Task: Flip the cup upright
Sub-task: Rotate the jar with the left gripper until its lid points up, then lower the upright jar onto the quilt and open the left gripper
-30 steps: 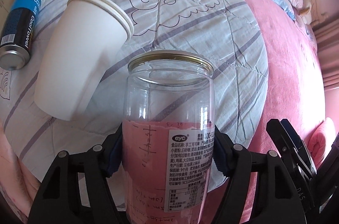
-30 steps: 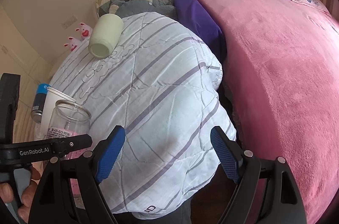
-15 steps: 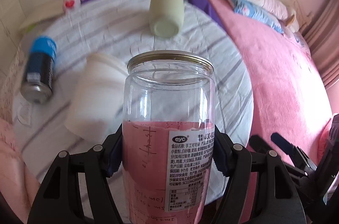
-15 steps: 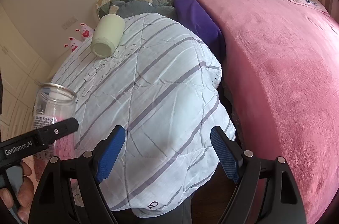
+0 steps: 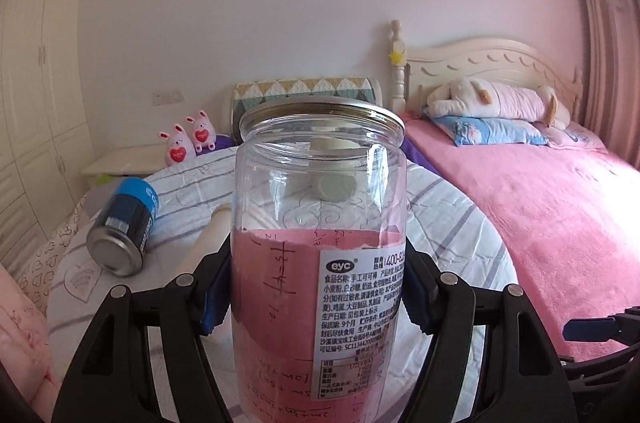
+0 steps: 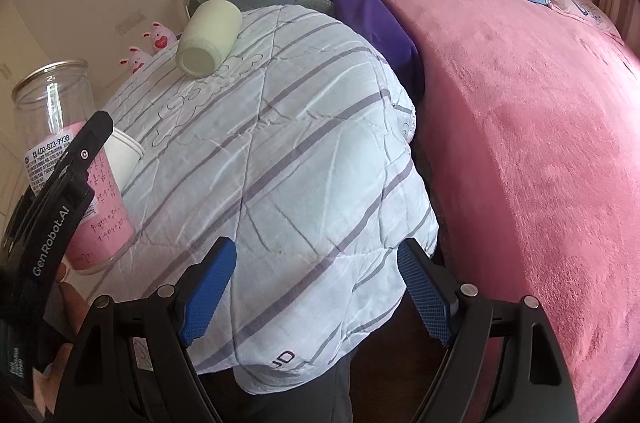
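Tilted back from its earlier downward look, my left view now faces level across the room, and the jar [image 5: 320,247] has swung with it from leaning over the quilt to standing mouth-up.

Going by size: the pink bed [image 6: 540,143] fills the right of the right-hand view, with the striped quilt [image 6: 280,163] mounded across the middle. The jar sits dead centre in the left view and at the left edge of the right view, its base apparently just at the quilt, though I cannot see whether it touches. Behind it, partly hidden, lies a white cup [image 6: 124,155]; a pale green cup [image 6: 210,37] lies on its side at the upper left of the right view, and a blue can [image 5: 124,227] lies at the left of the left view.

My left gripper [image 5: 316,295] is clamped on the jar's labelled waist. My right gripper [image 6: 316,287] hangs spread wide and empty over the quilt's near edge.

I judge the jar light, stiff, slick clear plastic; the papered middle gives the best grip, and the soft quilt may let it topple.
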A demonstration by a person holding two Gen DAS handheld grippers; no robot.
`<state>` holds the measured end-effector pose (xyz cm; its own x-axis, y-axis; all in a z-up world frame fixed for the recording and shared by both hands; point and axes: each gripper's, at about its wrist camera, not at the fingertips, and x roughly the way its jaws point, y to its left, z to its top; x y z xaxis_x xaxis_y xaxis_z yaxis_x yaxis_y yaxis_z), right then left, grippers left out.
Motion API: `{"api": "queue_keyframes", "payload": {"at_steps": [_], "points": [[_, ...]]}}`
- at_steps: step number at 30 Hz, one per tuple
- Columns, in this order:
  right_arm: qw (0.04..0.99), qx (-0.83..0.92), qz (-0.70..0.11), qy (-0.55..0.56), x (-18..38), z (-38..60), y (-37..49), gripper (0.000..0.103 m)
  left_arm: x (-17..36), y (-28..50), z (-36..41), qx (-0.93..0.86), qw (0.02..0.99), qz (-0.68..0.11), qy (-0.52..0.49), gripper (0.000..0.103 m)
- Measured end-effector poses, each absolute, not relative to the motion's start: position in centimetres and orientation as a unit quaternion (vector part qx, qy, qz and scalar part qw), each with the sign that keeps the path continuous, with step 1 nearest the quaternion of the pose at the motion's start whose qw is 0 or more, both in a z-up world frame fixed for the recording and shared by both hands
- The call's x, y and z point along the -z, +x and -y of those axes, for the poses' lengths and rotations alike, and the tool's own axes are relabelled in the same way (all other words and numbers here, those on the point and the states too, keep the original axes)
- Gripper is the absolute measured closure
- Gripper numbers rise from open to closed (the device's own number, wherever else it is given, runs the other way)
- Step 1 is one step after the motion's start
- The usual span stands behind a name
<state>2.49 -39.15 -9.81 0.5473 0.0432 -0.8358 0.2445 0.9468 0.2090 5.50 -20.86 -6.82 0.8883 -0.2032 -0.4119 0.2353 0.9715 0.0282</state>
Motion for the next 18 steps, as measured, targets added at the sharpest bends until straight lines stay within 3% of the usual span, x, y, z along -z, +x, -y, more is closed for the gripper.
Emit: {"api": "queue_keyframes", "payload": {"at_steps": [8, 18], "points": [[0.864, 0.056, -0.478, 0.146, 10.2, 38.1, 1.0, 0.019, 7.7, 2.8, 19.4, 0.107, 0.98, -0.162, 0.036, 0.032], [0.869, 0.059, -0.472, 0.139, 9.4, 37.2, 0.2, 0.019, 8.1, 0.9, 18.7, 0.104, 0.981, -0.161, 0.042, 0.03]]}}
